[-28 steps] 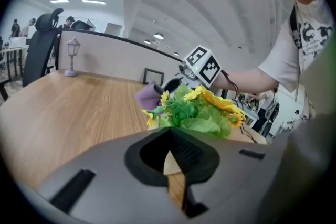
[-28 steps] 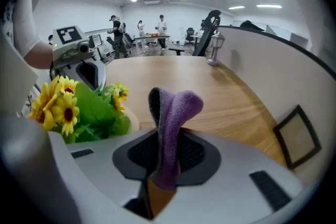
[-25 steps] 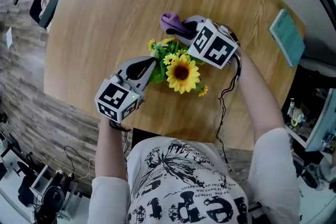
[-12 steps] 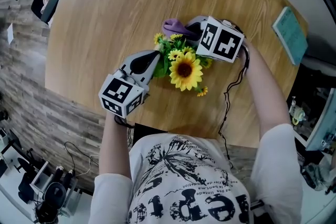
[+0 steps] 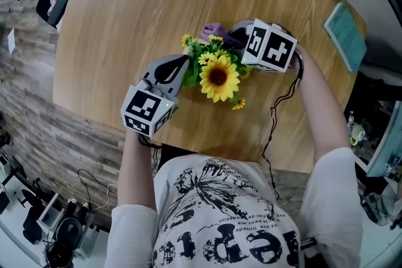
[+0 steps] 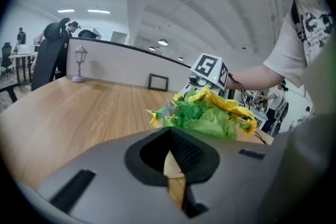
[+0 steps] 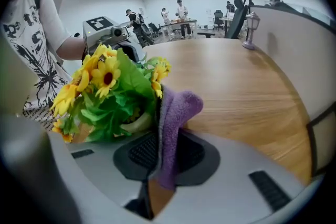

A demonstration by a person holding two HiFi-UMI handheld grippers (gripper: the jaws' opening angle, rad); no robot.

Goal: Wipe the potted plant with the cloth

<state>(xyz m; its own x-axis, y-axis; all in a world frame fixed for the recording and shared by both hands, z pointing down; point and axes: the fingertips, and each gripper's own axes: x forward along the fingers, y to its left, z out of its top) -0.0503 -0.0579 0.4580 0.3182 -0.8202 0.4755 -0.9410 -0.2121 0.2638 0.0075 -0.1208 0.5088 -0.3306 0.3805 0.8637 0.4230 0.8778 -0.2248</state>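
Wooden table, potted plant near centre. Purple cloth clamped in right gripper, against far-side leaves; left gripper closed, empty (tips at near foliage). Light strokes advisable, pot steadied.

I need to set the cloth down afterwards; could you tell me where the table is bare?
Bare: the table's left part, from left gripper to rim, and the strip between right gripper and teal notebook. Crowded: round the potted plant, between the grippers.
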